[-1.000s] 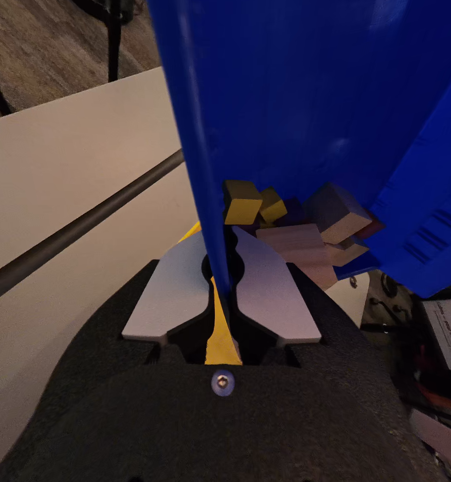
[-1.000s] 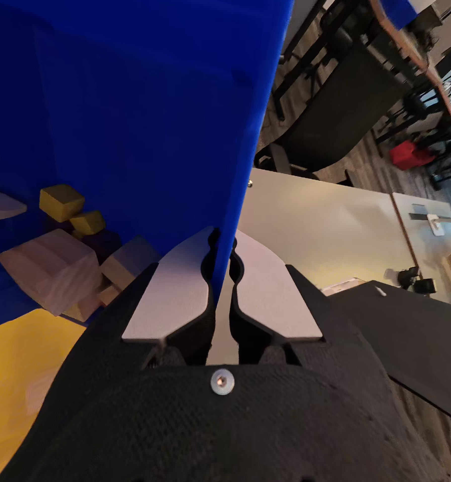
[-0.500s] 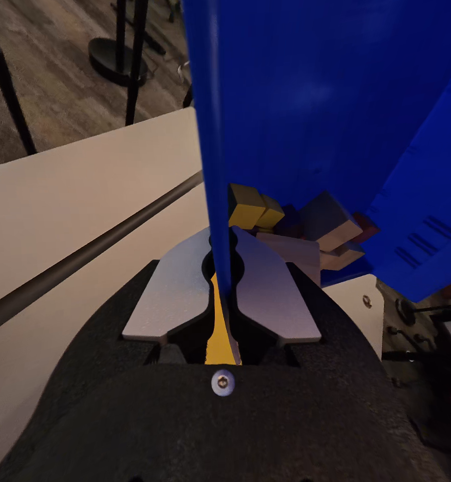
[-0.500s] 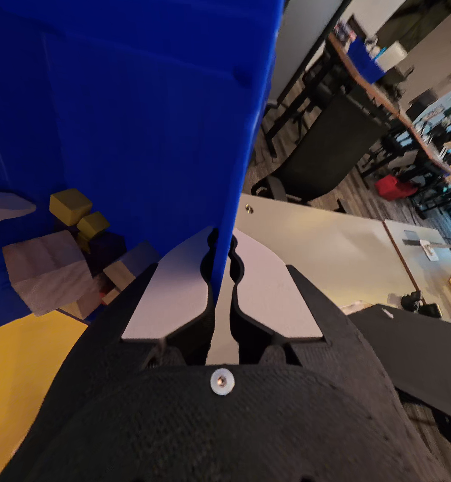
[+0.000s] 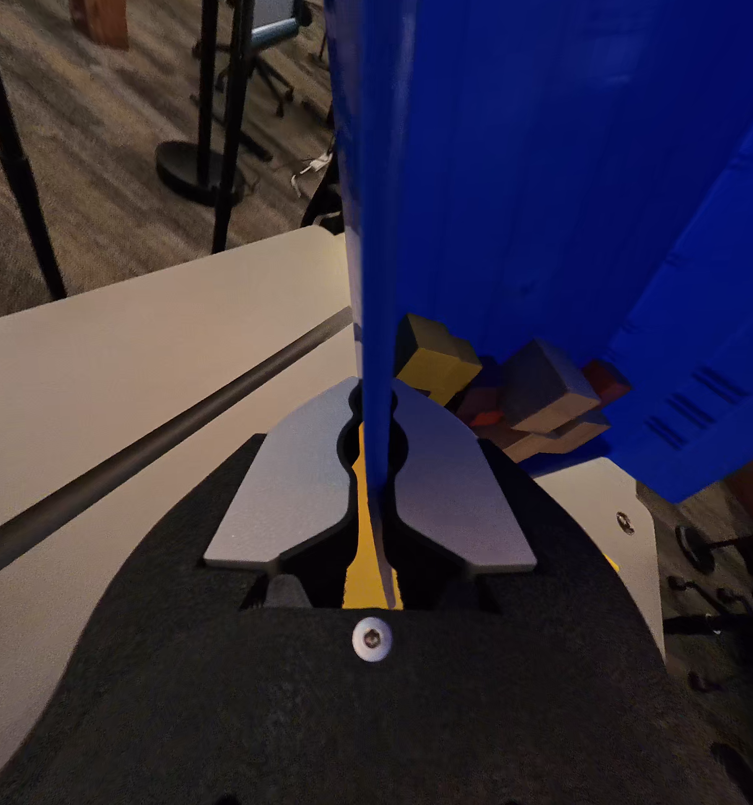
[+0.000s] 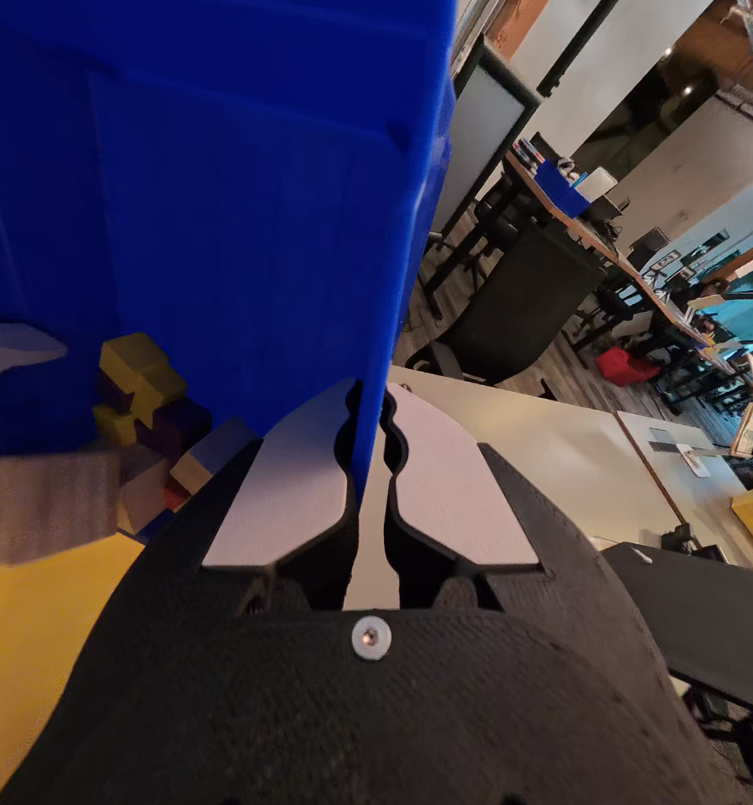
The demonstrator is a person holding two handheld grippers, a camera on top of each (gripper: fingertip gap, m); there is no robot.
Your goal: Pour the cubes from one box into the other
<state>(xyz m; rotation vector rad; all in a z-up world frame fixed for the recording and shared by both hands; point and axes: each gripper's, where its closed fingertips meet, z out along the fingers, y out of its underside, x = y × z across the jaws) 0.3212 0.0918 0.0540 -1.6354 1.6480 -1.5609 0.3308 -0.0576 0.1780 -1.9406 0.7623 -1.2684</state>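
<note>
From where I stand, nothing here can be read. The blue box (image 5: pixel 562 183) bears only moulded ribs and slots on its wall, no lettering that I can make out. The cubes (image 5: pixel 540 392) piled at its lower end are plain painted or bare wood with no marks. Far off in the right wrist view, small framed signs (image 6: pixel 671 261) hang by the long desks, yet they are too small and blurred to tell any word or number on them.
</note>
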